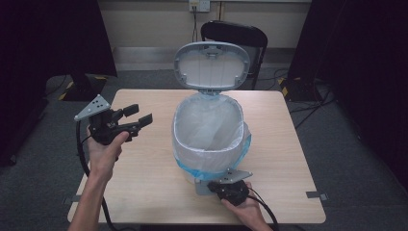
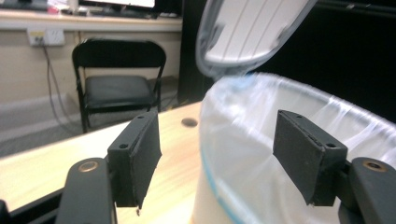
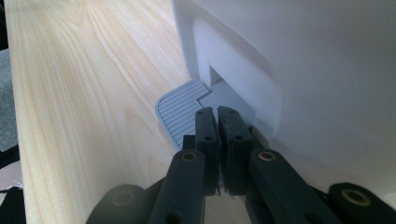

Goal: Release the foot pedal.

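Wooden table (image 1: 144, 178), folding chair (image 1: 234, 33) behind. White bin (image 1: 209, 144), lid (image 1: 211, 65) up, bag-lined. Left gripper (image 1: 138, 114) jaws apart; right gripper (image 3: 217, 122) jaws together on pedal (image 3: 180, 109).

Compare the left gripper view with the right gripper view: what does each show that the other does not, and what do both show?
Left gripper view alone: the raised lid, the plastic liner folded over the bin's rim, a black folding chair beyond the table, and the left hand-held gripper with its jaws wide apart.

Right gripper view alone: the grey ribbed pedal at the bin's base, and the right hand-held gripper with its jaws closed together over that pedal.

Both: the white bin and the pale wooden table.
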Tool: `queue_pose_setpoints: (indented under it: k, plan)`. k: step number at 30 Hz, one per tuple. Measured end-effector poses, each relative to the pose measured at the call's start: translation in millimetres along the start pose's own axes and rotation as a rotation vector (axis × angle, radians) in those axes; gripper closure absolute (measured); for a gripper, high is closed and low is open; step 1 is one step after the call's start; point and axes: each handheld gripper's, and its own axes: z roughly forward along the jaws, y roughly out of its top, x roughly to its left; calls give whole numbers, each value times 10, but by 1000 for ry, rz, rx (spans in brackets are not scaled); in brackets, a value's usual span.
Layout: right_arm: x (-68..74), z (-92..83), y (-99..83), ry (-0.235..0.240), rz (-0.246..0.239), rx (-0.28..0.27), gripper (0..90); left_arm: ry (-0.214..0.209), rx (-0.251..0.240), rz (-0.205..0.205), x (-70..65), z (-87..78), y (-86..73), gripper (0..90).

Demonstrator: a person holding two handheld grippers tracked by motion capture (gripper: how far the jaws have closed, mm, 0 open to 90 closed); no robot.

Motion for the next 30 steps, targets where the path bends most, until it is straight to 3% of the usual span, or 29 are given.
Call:
queue_pose_setpoints:
  k: [3,13,14,16,17,20,24,28,30]
  plan:
    - [-3,0,-3,2,1,-2,871,18,26,-18,63,-4,-117,298]
    - [-9,1,-4,7,3,-4,870,96,131,-20,177,7,-460,284]
    - [-12,1,-9,9,12,-7,870,108,161,-20,209,19,-570,291]
    - [-14,1,-10,12,18,-9,870,112,171,-30,222,25,-633,292]
    - [-14,0,-10,11,19,-9,870,118,189,-52,256,41,-770,292]
    - [-14,1,-11,11,20,-10,870,145,228,-51,285,73,-908,292]
    - [-14,1,-13,10,21,-11,870,162,289,-92,367,123,-1229,290]
    - [-16,1,-17,12,25,-14,871,184,337,-77,358,163,-1366,282]
    - [-19,-1,-15,14,28,-12,871,173,383,-72,337,202,-1493,281]
